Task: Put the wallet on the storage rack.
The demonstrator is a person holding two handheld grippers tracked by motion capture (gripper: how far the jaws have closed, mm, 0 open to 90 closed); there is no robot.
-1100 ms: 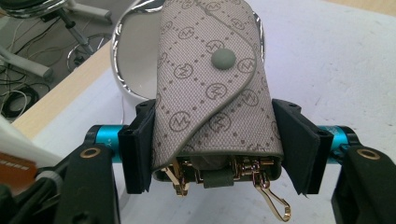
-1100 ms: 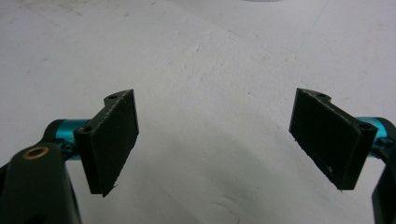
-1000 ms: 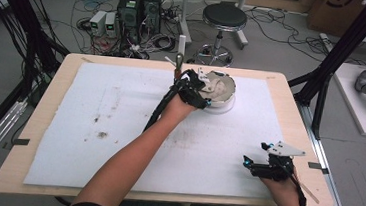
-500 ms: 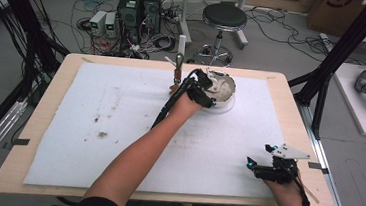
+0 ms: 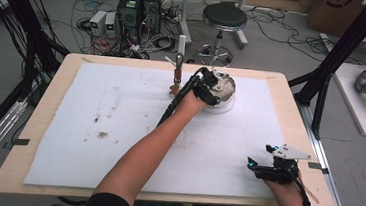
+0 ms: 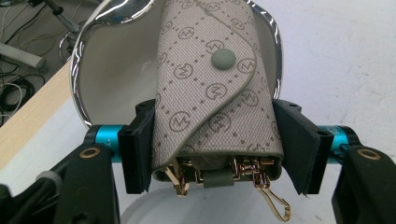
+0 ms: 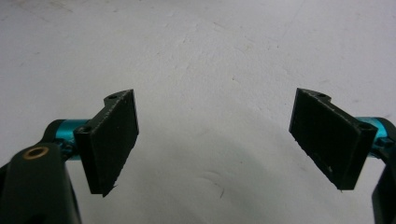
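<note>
Two grippers are working: the left gripper (image 6: 212, 144) is clamping a key pouch (image 6: 212, 88) over a white bowl (image 6: 116, 79), perhaps lowering it in; release is left. The right gripper (image 7: 215, 144) is hanging open above the table (image 5: 118, 127)

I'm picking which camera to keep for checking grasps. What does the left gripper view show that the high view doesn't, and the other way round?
Left gripper view alone: the monogram print and snap button on the grey key pouch, its gold clips hanging at the open end, and the left gripper shut on its sides over a chrome-rimmed bowl.

High view alone: the right gripper open near the table's front right, a small upright figure beside the bowl, the stool and cables behind the table.

Both: the pouch, the bowl, the white table cover.
</note>
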